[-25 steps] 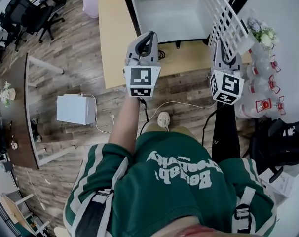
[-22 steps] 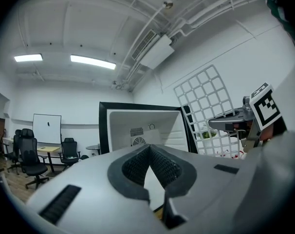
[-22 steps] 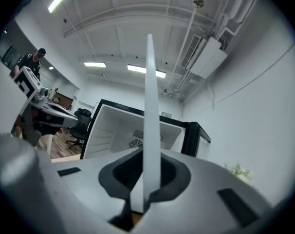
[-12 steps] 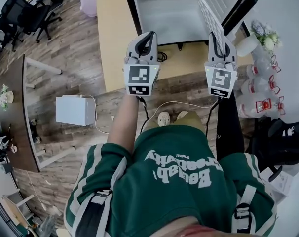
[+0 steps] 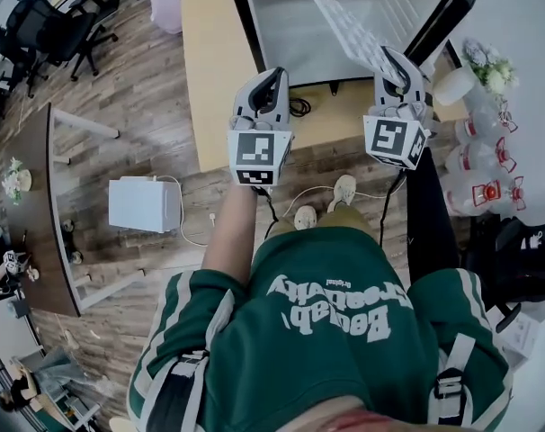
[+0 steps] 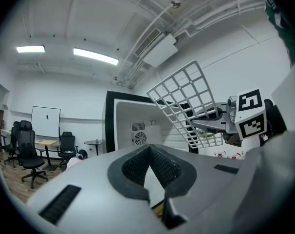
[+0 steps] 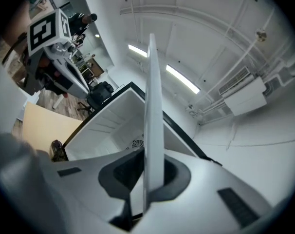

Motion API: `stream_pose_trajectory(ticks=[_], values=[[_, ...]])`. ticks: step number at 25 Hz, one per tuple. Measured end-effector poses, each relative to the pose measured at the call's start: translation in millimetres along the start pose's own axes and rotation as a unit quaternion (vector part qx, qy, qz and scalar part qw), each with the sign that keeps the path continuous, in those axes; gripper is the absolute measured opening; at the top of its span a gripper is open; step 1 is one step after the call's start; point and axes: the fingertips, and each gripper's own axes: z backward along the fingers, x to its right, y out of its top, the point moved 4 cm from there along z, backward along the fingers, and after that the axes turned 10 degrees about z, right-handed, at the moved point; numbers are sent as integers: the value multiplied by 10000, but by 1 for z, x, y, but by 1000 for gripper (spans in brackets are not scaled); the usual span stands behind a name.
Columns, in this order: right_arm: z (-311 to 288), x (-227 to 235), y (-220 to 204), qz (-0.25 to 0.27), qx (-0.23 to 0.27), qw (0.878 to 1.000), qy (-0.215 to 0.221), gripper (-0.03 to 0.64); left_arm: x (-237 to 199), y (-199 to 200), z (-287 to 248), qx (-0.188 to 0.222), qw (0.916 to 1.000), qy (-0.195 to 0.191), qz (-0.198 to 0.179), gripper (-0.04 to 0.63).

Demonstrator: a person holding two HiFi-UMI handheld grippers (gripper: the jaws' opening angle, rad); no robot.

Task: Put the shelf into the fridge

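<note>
Five items, largest first.

Fridge [image 5: 290,43]: white inside, black rim, door open to the right. It stands on the table with its mouth towards the person, and no shelf is fitted in the part that shows.

Table [image 5: 214,70]: pale top that carries the fridge, with bare board in front of it.

Shelf [image 5: 344,25]: white grid panel held in the air by its near edge. A second ago it hung off to the right, by the door. It has since swung left and rolled, and now slants across the open mouth. It is not yet inside.

Right gripper [image 5: 394,61]: fingers pinched narrow on the shelf's near edge, which shows as a thin white strip between the pads.

Left gripper [image 5: 268,84]: fingers together at the tips with nothing between them. It sits level in front of the fridge, apart from the shelf.

Task standing: the approach looks nearly done. The shelf probably still has to be rolled flat before it can slide in.
</note>
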Motion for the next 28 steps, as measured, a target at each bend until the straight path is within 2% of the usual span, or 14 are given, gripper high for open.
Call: stream_pose_trajectory(ticks=[5, 11, 22, 28], values=[[-1, -8, 1, 760, 13, 9971, -31, 31, -4, -6, 4, -58, 9999, 81, 81, 0], [-4, -20, -1, 1648, 81, 9863, -24, 31, -8, -12, 12, -152, 9996, 219, 122, 0], [-13, -53, -5, 2672, 153, 9632, 236, 31, -20, -15, 25, -237, 9988, 420, 120, 0], [-19, -69, -5, 3259, 237, 9450, 180, 31, -24, -17, 27, -283, 9983, 485, 131, 0]])
